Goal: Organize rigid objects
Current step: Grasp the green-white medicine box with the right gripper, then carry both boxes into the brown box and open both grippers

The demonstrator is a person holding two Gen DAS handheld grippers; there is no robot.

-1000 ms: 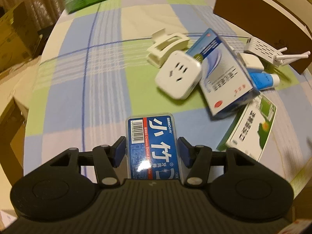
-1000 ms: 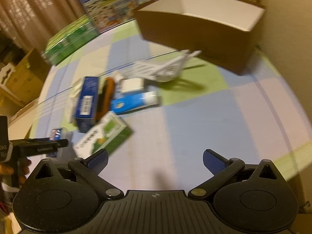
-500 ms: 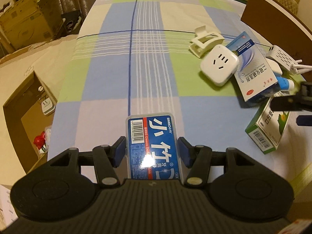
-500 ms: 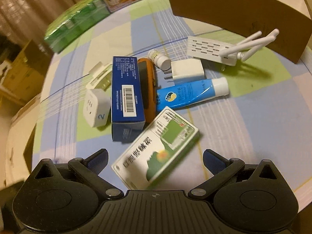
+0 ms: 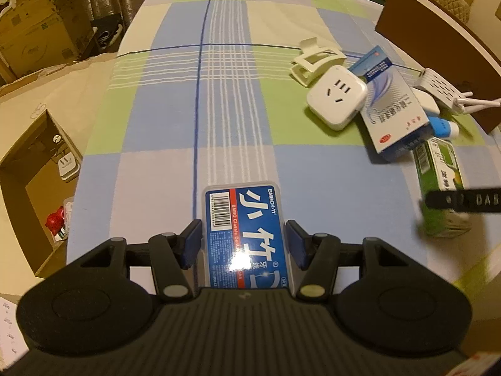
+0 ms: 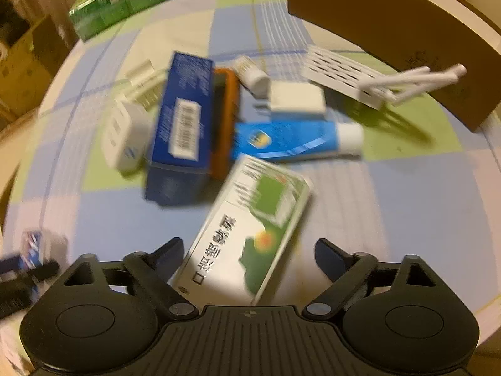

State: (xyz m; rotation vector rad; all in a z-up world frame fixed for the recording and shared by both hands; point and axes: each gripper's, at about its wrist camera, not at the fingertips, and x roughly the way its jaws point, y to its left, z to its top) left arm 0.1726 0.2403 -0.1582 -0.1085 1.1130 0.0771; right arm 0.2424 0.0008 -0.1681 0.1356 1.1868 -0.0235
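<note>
The green-and-white carton (image 6: 250, 235) is lying flat on the checked tablecloth (image 5: 175, 116), at the near end of the cluster of objects that occupies the right-hand side of the table, and it is sitting between the jaws of the right gripper (image 6: 249, 250). Those jaws have just been closing around it; the left pad is coming up against the carton's edge while the right pad is standing clear, so no grip is yet showing. Just beyond the carton, a blue tube (image 6: 297, 139) with a white cap is lying crosswise, and a dark blue box (image 6: 181, 125) is resting beside an orange-rimmed object (image 6: 224, 125). A white socket adapter (image 5: 336, 95) and a white clip (image 5: 316, 61) are lying at the cluster's left, a white charger block (image 6: 296, 98) and a white antenna unit (image 6: 344, 73) toward the brown box (image 6: 391, 28) at the far right edge. The left gripper (image 5: 242, 244) is clamping a blue-labelled flat case (image 5: 244, 235) over the near edge of the table.
</note>
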